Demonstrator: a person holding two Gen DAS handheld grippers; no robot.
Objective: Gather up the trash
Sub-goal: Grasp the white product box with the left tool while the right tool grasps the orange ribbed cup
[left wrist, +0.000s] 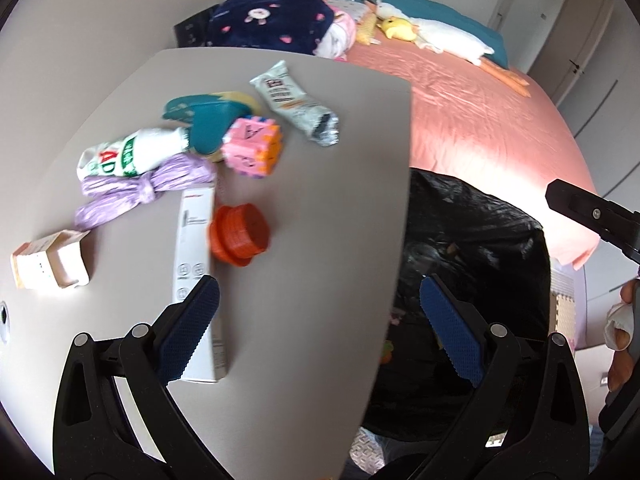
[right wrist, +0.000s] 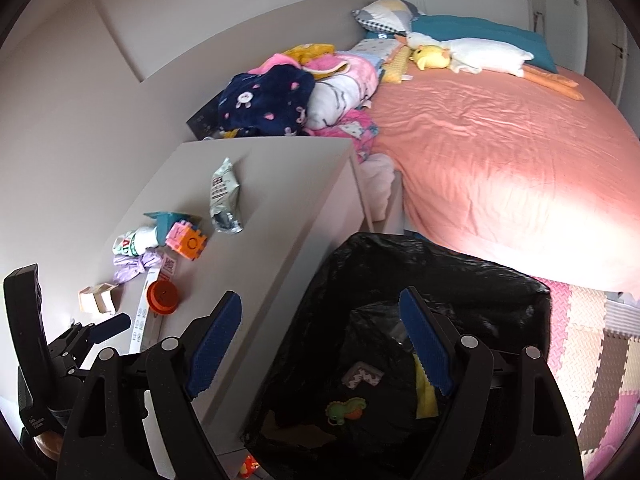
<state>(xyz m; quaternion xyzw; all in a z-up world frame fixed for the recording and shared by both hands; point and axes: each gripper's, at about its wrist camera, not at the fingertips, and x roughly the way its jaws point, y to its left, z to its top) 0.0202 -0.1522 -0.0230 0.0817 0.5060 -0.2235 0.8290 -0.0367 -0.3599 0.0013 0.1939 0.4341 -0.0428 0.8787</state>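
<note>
The long white carton [left wrist: 196,280] lay flat on the grey table [left wrist: 320,200] beside the orange cap [left wrist: 240,234], looking light and stiff, best pinched across its narrow width, while the left gripper [left wrist: 320,332] and right gripper [right wrist: 320,344], both spread and empty, hung near the black-lined bin [right wrist: 400,272].

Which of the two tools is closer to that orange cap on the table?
Left. The left tool hovers open over the table's edge, just short of the orange cap. The right tool sits further off, open above the black trash bag beside the table.
</note>
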